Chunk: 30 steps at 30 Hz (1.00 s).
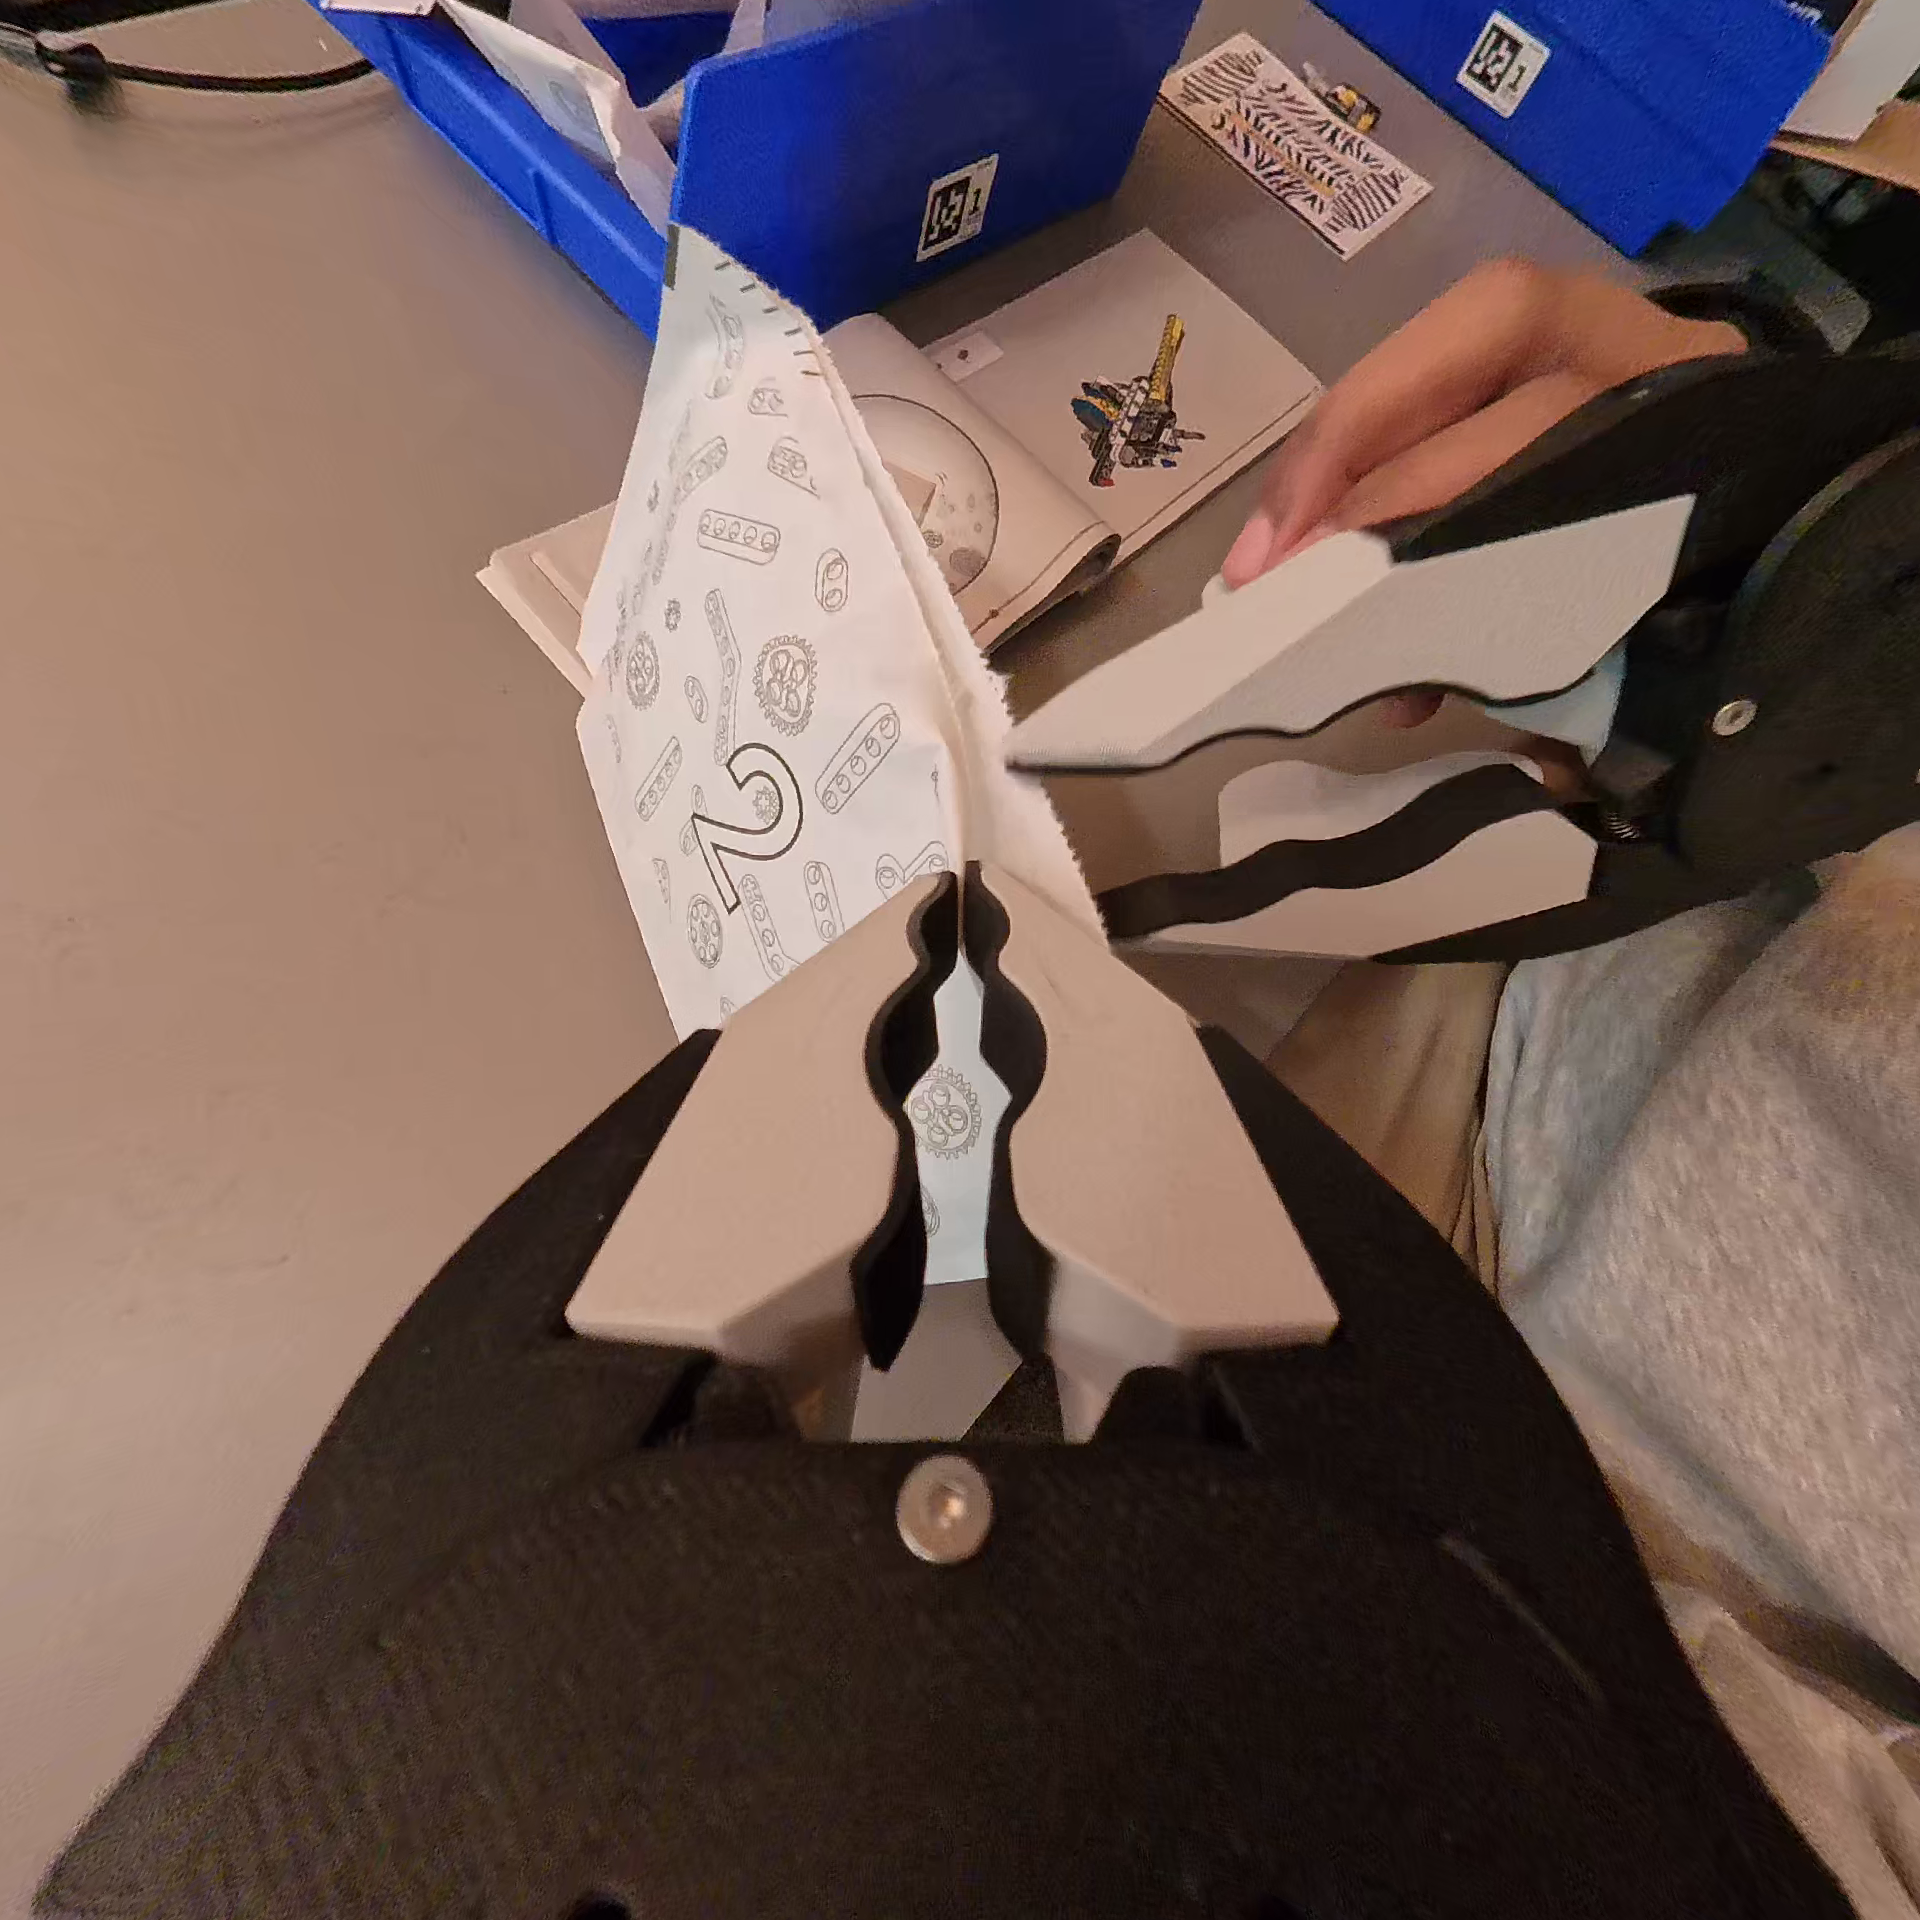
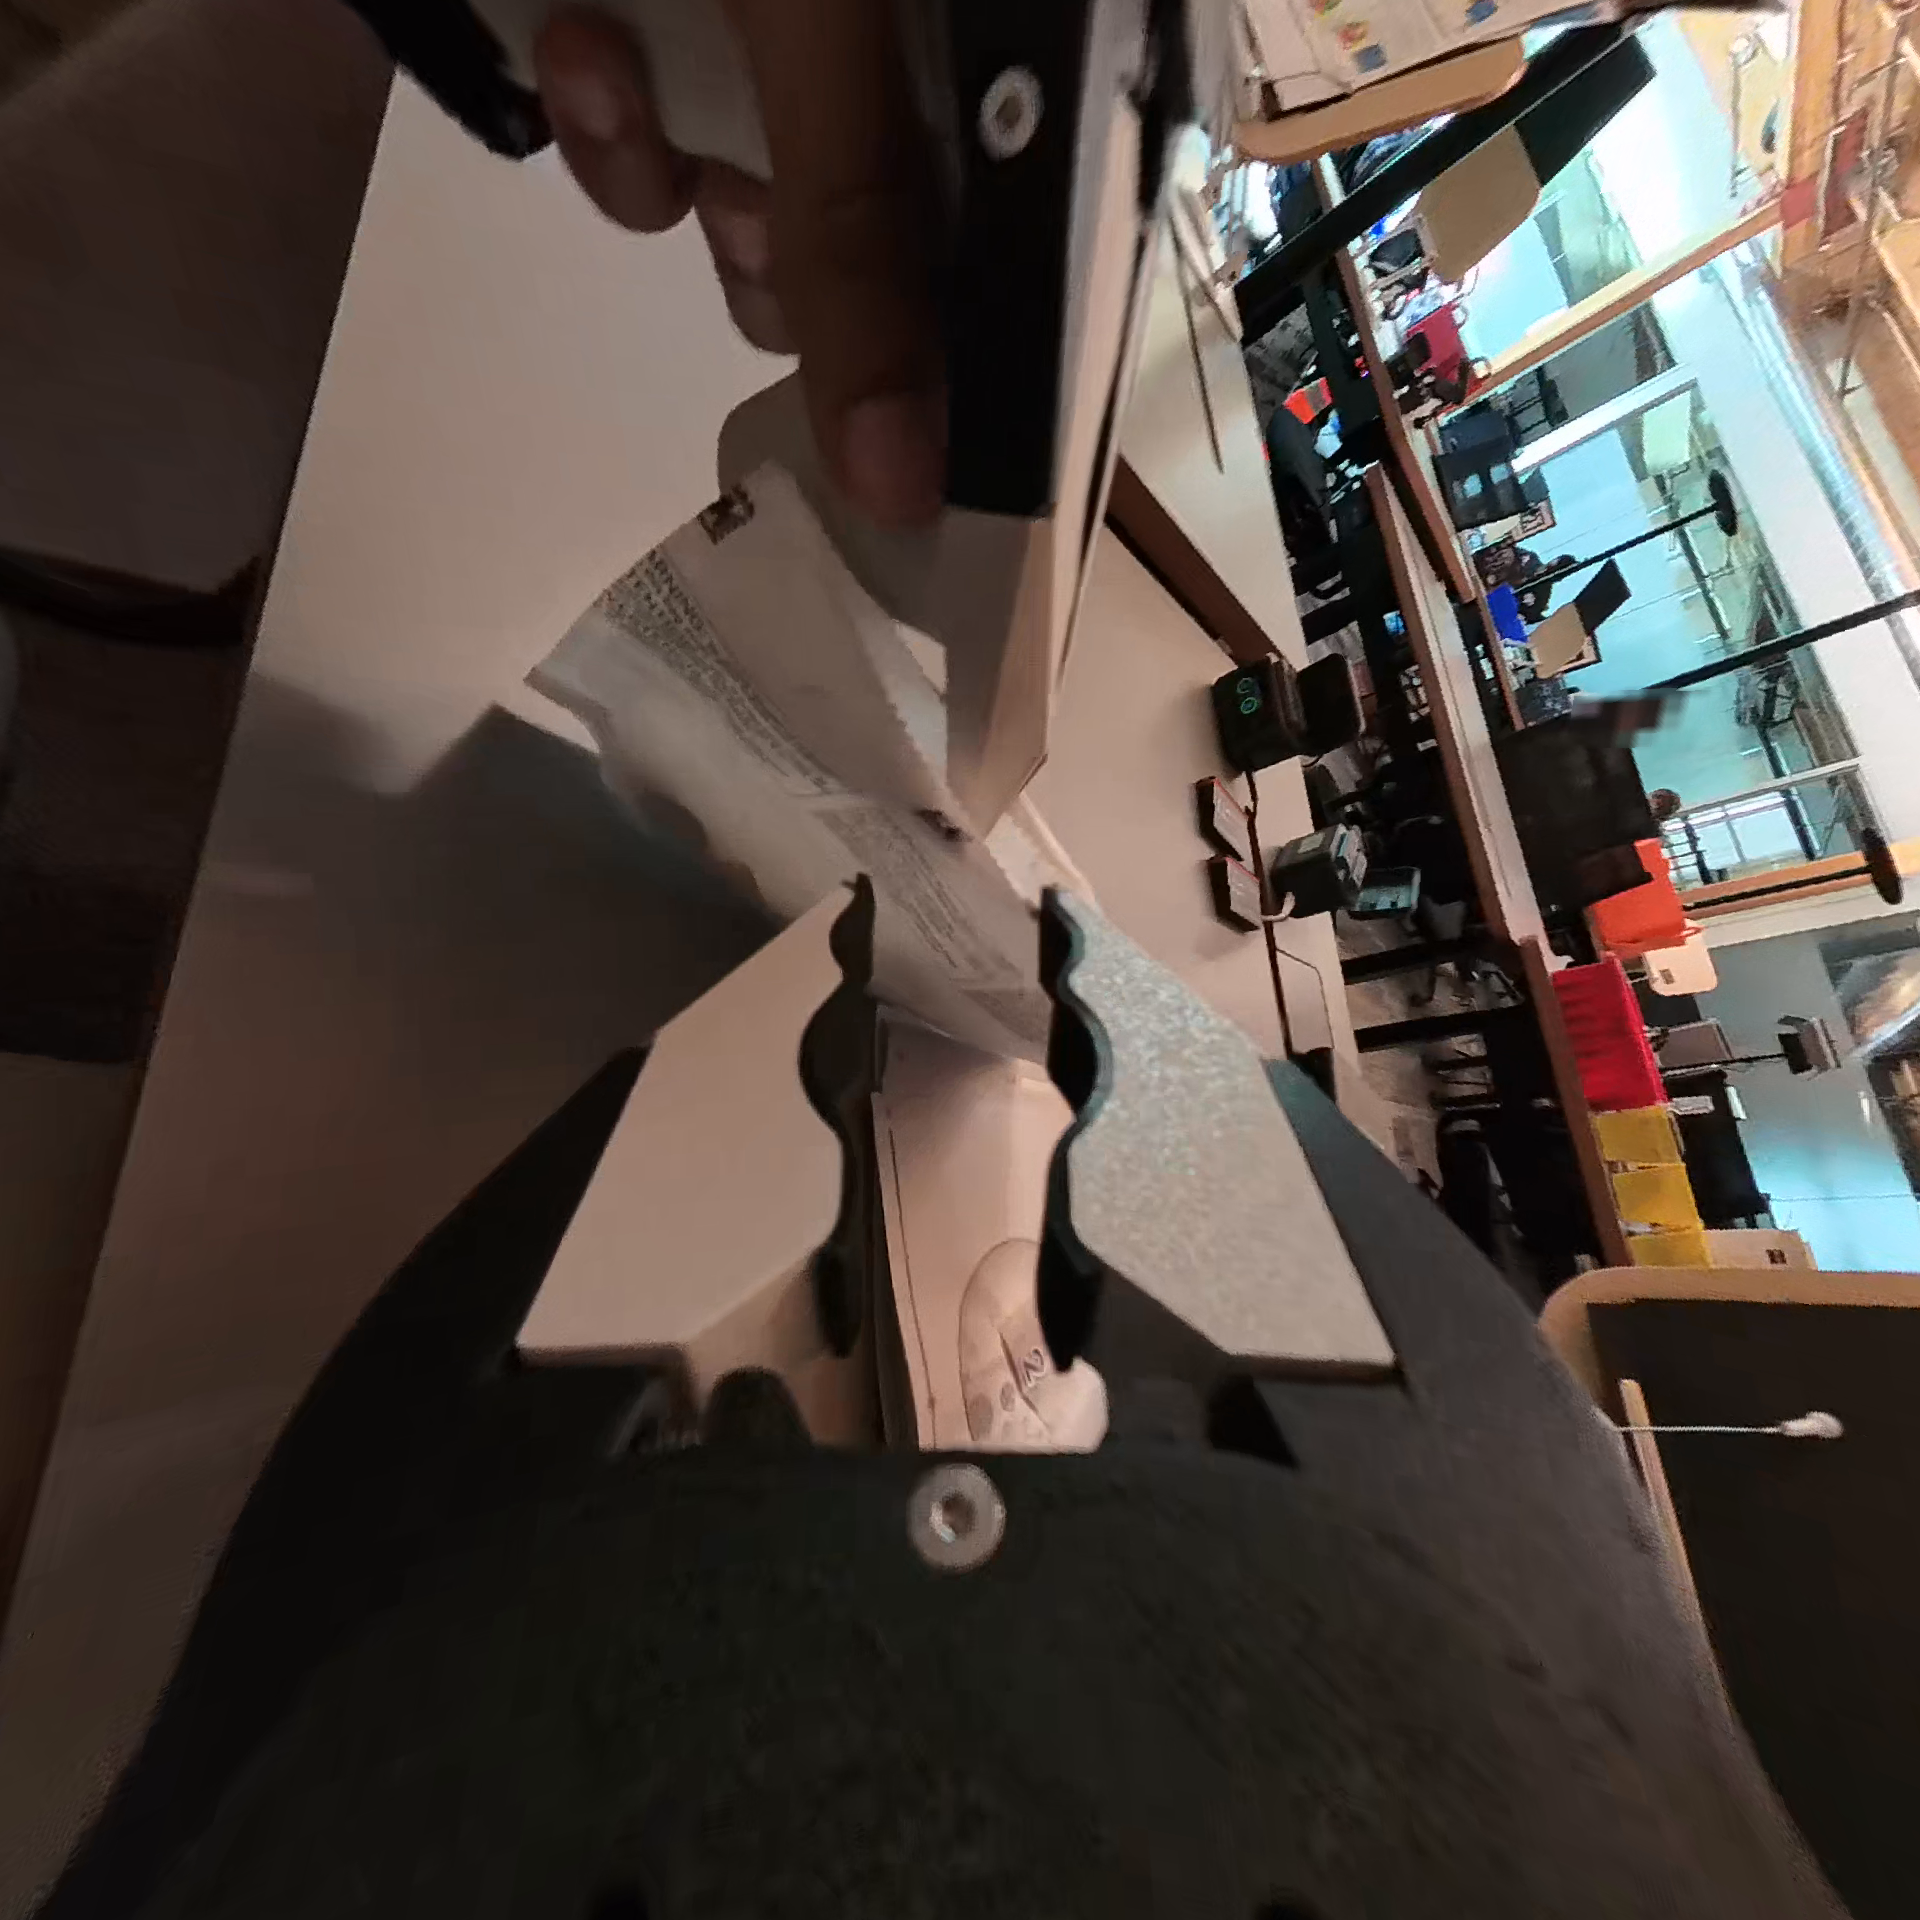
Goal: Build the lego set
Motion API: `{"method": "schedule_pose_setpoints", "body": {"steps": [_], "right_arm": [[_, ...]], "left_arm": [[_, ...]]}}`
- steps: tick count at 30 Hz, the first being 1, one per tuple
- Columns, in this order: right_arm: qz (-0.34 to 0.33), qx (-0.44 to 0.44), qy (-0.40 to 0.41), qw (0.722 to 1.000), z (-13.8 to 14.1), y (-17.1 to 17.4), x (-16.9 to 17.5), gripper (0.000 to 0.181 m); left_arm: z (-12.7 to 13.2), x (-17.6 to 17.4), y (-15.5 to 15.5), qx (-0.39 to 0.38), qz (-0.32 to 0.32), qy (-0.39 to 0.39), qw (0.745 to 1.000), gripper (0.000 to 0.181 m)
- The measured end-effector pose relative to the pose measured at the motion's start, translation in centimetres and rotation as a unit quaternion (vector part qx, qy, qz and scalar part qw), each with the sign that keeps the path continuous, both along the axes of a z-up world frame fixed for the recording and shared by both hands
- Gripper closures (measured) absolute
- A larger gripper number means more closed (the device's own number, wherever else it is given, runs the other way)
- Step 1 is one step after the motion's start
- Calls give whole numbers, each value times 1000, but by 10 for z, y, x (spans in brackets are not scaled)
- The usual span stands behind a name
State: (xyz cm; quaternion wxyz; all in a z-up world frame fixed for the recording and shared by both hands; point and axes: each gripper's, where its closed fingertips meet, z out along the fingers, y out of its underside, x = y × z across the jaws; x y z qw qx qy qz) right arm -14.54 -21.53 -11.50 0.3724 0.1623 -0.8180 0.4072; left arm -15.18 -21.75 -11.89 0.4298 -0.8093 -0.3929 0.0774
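Lego bag (image 1: 748,665) hangs above our counter (image 1: 260,727), pinched in our left claw (image 1: 961,883); our right claw (image 2: 951,904) gapes around its edge, not clamped.

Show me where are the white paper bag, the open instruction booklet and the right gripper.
white paper bag (image 1: 748,644): left wrist view, its printed front.
open instruction booklet (image 1: 1164,343): left wrist view, right-hand page.
right gripper (image 1: 1060,842): left wrist view, gap between its fingertips.
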Motion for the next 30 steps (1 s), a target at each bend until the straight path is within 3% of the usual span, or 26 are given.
{"method": "schedule_pose_setpoints", "body": {"steps": [1,3,10,16,17,19,25,28,30], "right_arm": [[-1,8,6,1000,-3,1,-1,155],[-7,21,33,999,-4,4,-5,181],[54,165,-3,985,-48,20,26,181],[57,157,-17,986,-46,19,29,181],[53,139,-11,989,-41,17,27,179],[44,105,-1,994,-32,13,23,155],[11,113,-16,993,-43,11,13,147],[21,153,-22,988,-60,14,17,177],[31,176,-21,984,-70,17,21,181]], "left_arm": [[0,-1,-1,1,3,2,1000,181],[1,-3,-5,5,13,2,1000,181],[5,-16,-23,6,71,20,997,181],[5,-13,-19,0,57,19,998,181],[4,-12,-19,-1,55,17,998,181],[2,-10,-19,-3,52,12,999,181],[0,-5,-12,9,28,1,1000,181],[2,-10,-14,12,41,12,999,181],[4,-19,-24,0,74,25,997,181]]}}
